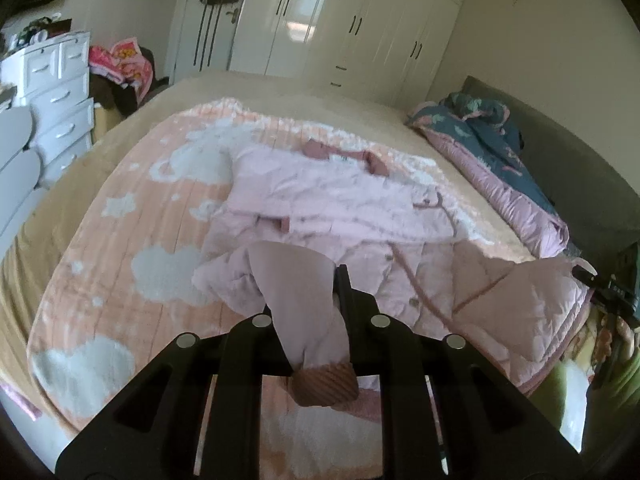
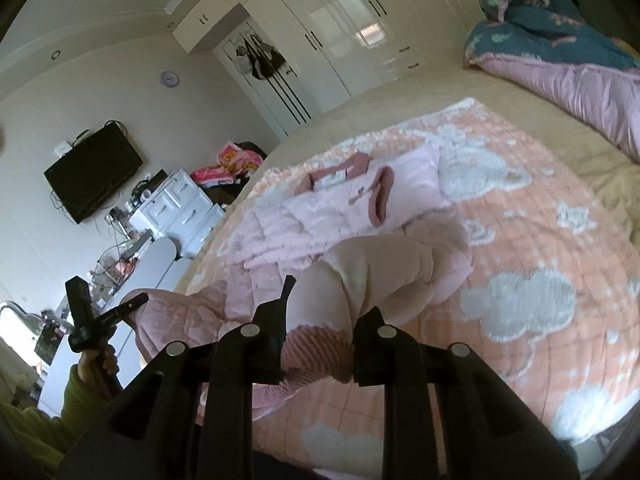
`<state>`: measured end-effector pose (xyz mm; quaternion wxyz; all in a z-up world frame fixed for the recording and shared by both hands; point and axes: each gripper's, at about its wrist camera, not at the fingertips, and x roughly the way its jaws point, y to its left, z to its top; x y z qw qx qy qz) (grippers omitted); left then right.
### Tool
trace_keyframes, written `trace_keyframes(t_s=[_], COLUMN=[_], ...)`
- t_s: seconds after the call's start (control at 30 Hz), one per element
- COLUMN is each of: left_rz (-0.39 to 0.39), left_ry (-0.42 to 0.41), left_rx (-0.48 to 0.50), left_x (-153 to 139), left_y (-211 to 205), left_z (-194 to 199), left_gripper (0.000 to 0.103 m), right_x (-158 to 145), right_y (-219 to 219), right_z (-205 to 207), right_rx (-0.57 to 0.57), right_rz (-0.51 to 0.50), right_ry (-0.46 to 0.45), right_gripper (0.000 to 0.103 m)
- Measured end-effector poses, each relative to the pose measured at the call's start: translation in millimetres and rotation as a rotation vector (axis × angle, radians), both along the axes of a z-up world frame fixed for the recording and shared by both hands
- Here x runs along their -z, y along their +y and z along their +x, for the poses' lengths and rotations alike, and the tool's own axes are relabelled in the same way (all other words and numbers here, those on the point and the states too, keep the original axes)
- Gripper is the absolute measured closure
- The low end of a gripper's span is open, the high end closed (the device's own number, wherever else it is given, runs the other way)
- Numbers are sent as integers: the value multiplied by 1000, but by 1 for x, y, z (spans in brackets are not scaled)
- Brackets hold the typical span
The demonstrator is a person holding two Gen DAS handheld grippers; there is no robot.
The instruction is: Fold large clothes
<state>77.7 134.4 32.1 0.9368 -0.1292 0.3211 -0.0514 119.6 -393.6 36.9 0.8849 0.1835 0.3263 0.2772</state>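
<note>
A large pale pink quilted coat [image 1: 340, 208] lies spread on a peach blanket with white clouds [image 1: 132, 208]; its collar points to the far side. My left gripper [image 1: 304, 304] is shut on one sleeve [image 1: 296, 280], its ribbed darker cuff [image 1: 326, 386] hanging toward the camera. My right gripper [image 2: 320, 316] is shut on the other sleeve [image 2: 380, 268], ribbed cuff [image 2: 316, 350] near the camera. The coat [image 2: 320, 216] lies beyond it. The left gripper [image 2: 132, 306] also shows in the right wrist view; the right gripper [image 1: 592, 278] shows in the left wrist view.
A rolled teal and pink duvet [image 1: 500, 160] lies along the headboard side. A white wardrobe [image 1: 344, 20] stands beyond the bed. A white chest of drawers [image 1: 56, 92] and a pile of clothes [image 1: 124, 64] stand at the left. A wall television [image 2: 92, 172] hangs nearby.
</note>
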Motion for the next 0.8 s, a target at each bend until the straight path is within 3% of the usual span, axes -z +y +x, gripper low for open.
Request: trace_keyframes(t_s=[0.8], left_rz=[-90], left_ry=[-135], left_rx=[-45], left_x=[-51], left_y=[28], left_z=[43], left_gripper=[95], right_x=[-58], right_y=[8], right_z=[50], right_rx=[58], right_rz=[-25], right_ry=[-100], right_gripper=[82])
